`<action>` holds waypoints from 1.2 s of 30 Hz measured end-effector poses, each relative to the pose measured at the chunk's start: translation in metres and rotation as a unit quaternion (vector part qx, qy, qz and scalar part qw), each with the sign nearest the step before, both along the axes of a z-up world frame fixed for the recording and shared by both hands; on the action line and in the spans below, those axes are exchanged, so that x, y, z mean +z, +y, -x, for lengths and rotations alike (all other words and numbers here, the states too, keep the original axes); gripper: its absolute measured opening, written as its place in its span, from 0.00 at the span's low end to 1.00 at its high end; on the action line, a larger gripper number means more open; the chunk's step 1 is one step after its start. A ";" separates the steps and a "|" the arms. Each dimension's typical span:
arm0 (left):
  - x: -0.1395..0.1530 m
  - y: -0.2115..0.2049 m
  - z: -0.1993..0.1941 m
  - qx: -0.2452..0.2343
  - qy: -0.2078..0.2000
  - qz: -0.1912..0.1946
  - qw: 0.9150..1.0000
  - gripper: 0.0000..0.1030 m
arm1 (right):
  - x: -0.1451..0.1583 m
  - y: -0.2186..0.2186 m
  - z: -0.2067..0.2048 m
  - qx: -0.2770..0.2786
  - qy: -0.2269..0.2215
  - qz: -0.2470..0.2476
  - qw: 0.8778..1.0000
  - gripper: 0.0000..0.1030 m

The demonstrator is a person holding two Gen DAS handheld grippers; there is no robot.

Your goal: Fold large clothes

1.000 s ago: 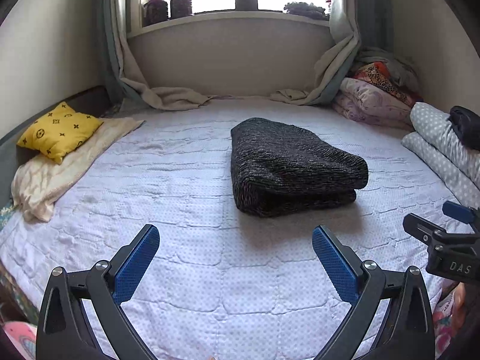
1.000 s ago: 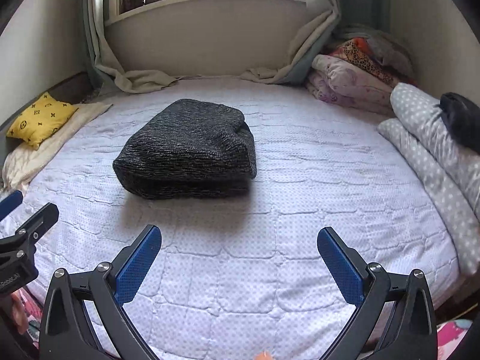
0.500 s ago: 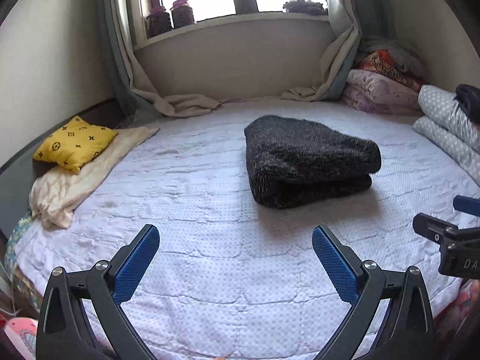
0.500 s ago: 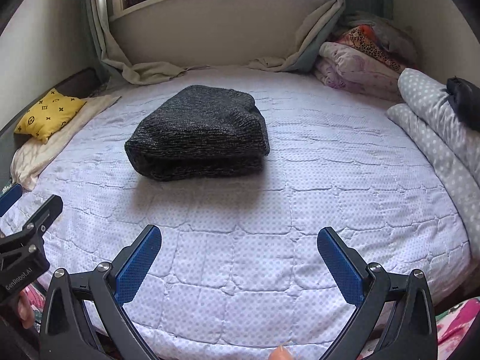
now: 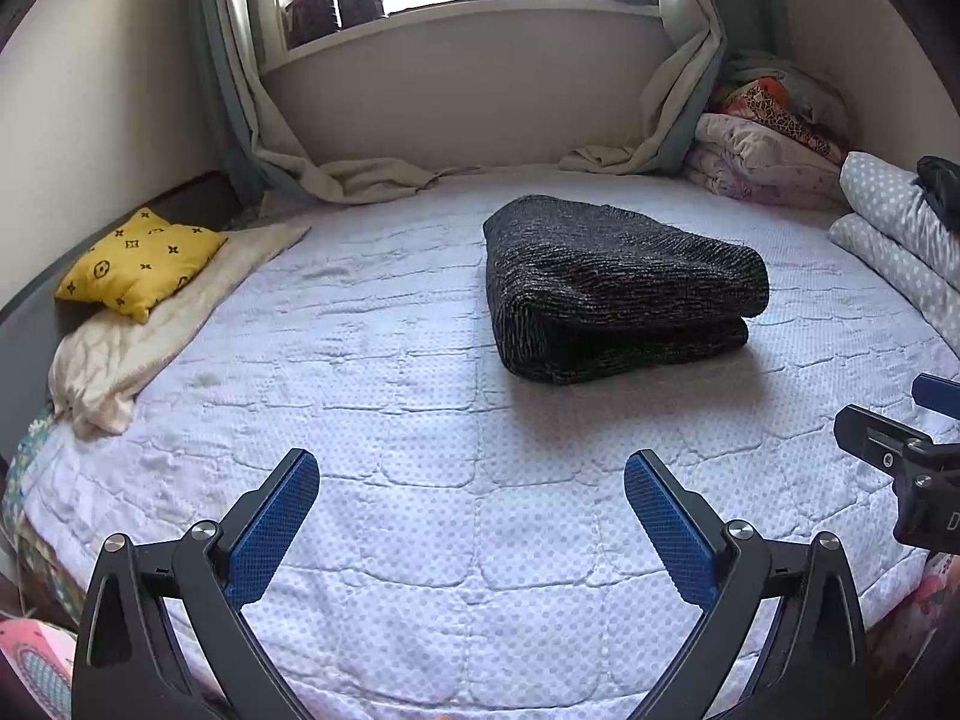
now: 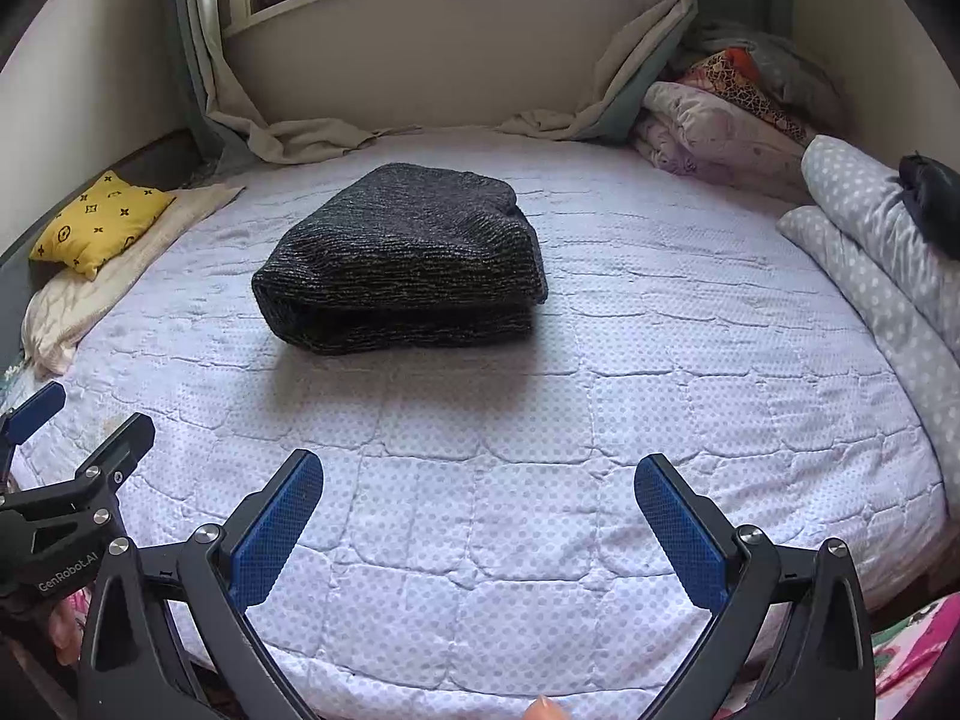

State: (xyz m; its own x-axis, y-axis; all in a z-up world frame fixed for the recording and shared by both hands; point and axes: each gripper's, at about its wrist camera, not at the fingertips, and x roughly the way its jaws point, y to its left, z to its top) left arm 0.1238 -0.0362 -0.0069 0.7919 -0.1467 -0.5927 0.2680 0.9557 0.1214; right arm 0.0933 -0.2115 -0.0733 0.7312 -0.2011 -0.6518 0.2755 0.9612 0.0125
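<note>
A dark grey knitted garment (image 5: 612, 285) lies folded into a thick bundle in the middle of the bed (image 5: 420, 420); it also shows in the right wrist view (image 6: 408, 258). My left gripper (image 5: 471, 474) is open and empty, held over the near part of the bed, well short of the garment. My right gripper (image 6: 480, 480) is open and empty too, over the near part of the bed. The right gripper shows at the right edge of the left wrist view (image 5: 900, 450), and the left gripper at the left edge of the right wrist view (image 6: 66, 450).
A yellow pillow (image 5: 141, 261) on a cream cloth (image 5: 138, 336) lies at the bed's left. Folded quilts (image 5: 762, 162) and dotted bedding (image 5: 900, 228) line the right side. Curtains (image 5: 372, 180) drape below the windowsill with jars (image 5: 336, 6). The bed's front edge is close below the grippers.
Both grippers have pulled back from the folded garment and risen, so more of the bed's near edge shows. Both stay open. The garment has not moved.
</note>
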 end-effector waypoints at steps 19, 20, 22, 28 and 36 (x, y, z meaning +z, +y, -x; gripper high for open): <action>0.000 0.000 -0.001 0.003 0.000 0.002 1.000 1.00 | -0.004 0.000 -0.002 0.005 0.004 -0.004 1.000 1.00; -0.001 0.000 -0.001 0.003 0.000 0.001 1.000 1.00 | -0.004 0.000 -0.002 0.005 0.004 -0.004 1.000 1.00; 0.000 0.000 0.000 0.002 0.000 0.001 1.000 1.00 | -0.004 -0.001 -0.002 0.005 0.005 -0.004 1.000 1.00; 0.001 -0.001 0.001 0.001 -0.002 -0.002 1.000 1.00 | -0.004 -0.001 -0.001 0.005 0.004 -0.003 1.000 1.00; 0.002 0.000 0.002 0.002 -0.003 -0.002 1.000 1.00 | -0.001 -0.003 0.000 0.005 0.003 -0.001 1.000 1.00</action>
State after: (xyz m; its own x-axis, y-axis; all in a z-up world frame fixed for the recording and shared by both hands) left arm 0.1222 -0.0363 -0.0049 0.7961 -0.1420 -0.5883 0.2642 0.9561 0.1267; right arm 0.0938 -0.2144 -0.0744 0.7288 -0.1926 -0.6570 0.2666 0.9637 0.0132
